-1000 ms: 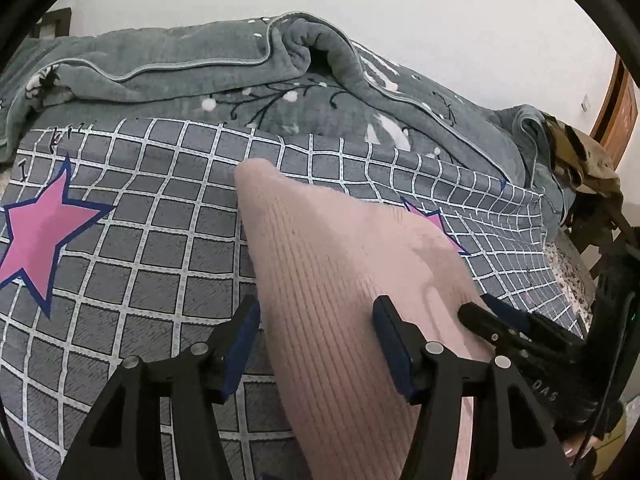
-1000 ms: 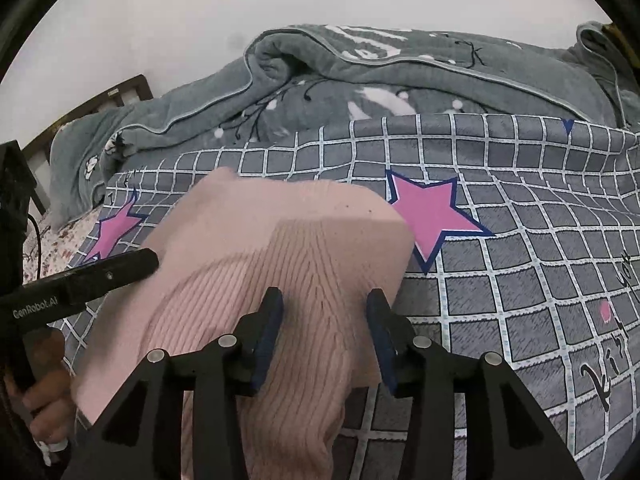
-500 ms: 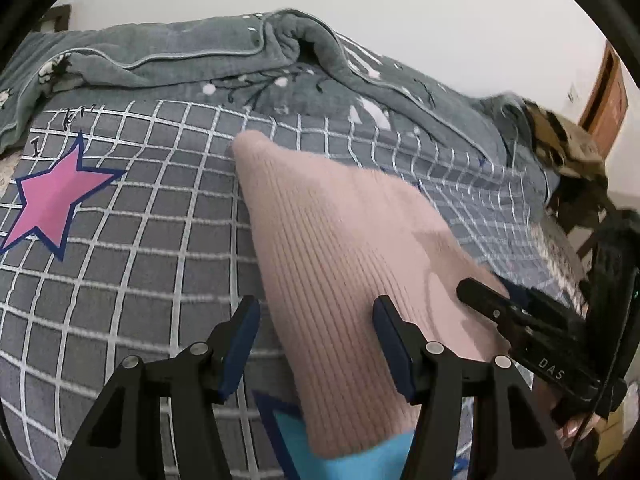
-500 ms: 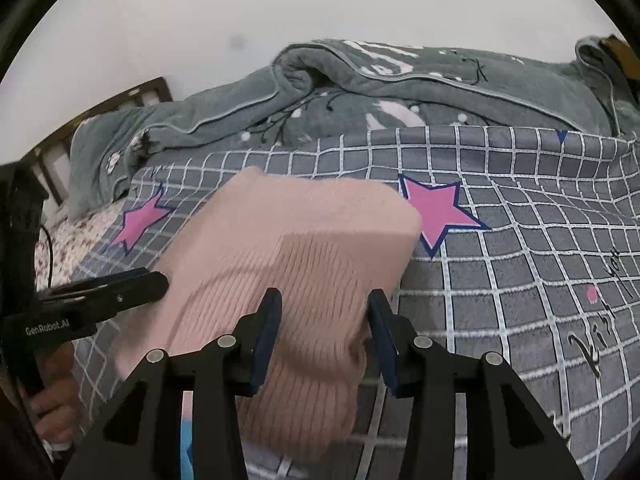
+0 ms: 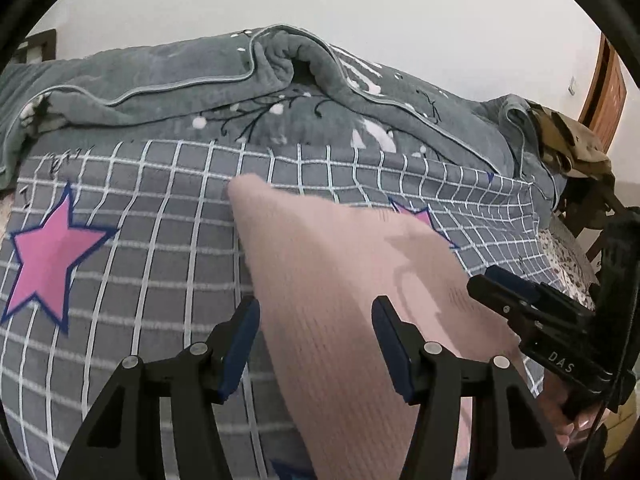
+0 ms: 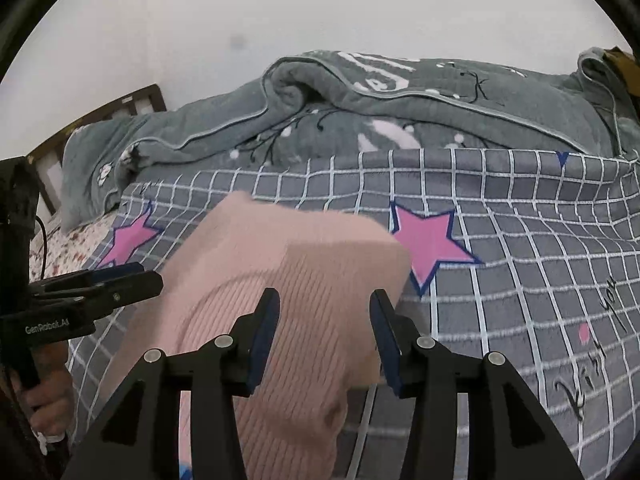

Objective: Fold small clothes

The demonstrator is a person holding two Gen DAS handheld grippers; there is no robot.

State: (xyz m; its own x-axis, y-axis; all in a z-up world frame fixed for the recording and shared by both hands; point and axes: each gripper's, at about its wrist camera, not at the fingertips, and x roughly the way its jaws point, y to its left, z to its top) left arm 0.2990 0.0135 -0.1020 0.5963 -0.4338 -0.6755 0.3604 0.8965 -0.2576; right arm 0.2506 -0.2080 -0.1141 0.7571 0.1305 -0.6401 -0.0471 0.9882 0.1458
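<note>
- L gripper (image 5: 316, 344): jaws apart, pink knit garment (image 5: 340, 300) lies between & under them, not pinched.
- R gripper (image 6: 324, 336): jaws apart too, over same garment's near edge.
- Garment lies folded on grey grid bedsheet (image 6: 520, 248), beside a pink star (image 6: 430, 240).
- Behind: rumpled grey blanket (image 5: 200, 92), then white wall (image 6: 320, 12).

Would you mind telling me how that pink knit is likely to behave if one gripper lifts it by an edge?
The pink knit is ribbed and lies folded in soft rounded layers, so it would probably droop and unfold. It looks thick but light. The ribbing should give the jaws decent grip, and on the quilt it would likely drag and bunch.
</note>
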